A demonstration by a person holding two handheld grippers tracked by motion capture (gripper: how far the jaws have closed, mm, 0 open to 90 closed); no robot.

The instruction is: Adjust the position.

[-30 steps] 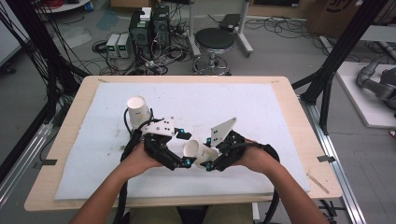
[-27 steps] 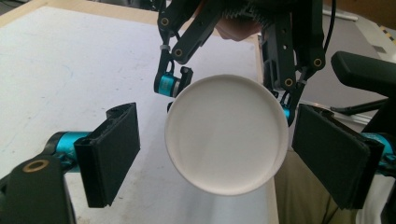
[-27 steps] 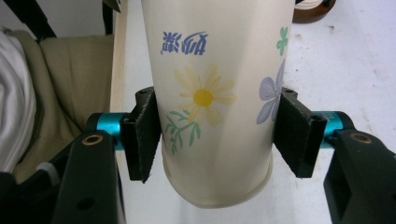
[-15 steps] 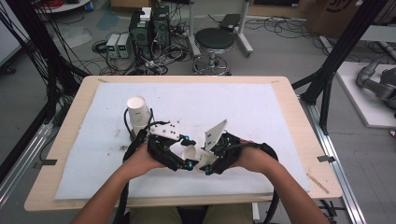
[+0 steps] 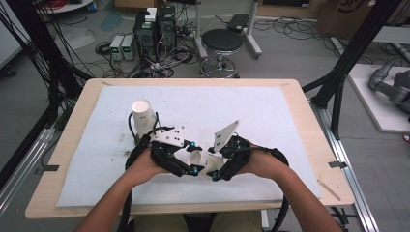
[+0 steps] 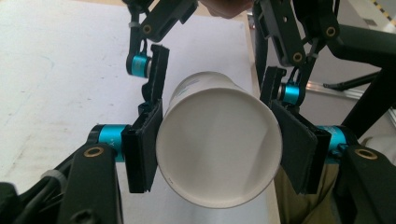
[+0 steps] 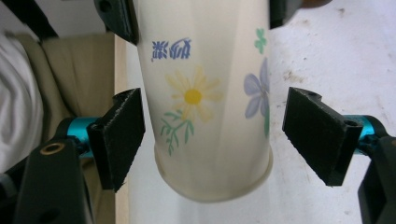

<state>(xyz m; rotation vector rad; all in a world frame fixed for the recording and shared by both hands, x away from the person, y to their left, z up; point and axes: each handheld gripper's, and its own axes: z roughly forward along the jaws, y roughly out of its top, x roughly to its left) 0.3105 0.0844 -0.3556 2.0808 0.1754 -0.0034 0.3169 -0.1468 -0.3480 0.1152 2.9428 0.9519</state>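
A paper cup [image 5: 199, 157] lies sideways above the table's front middle, between my two grippers. My left gripper [image 5: 194, 159] is shut on its mouth end; in the left gripper view both pads press the rim of the cup [image 6: 219, 144]. My right gripper [image 5: 213, 163] faces it from the other side. In the right gripper view the flower-printed cup [image 7: 205, 93] points its base at the camera. There the right gripper [image 7: 212, 135] stands open around the cup, with a gap at its right pad [image 7: 322, 130]. A second white cup [image 5: 143, 117] stands behind the left hand.
A white mat [image 5: 270, 111] covers the wooden table [image 5: 193, 82]. Cables trail from both grippers toward the person. Behind the table are a stool [image 5: 221, 41], electronics boxes [image 5: 154, 26] and floor cables. Black frame posts [image 5: 338, 92] stand at the right.
The right gripper has rolled, tipping its grey plate more upright. The cup stays between the two grippers at the same spot, and the hands have barely shifted.
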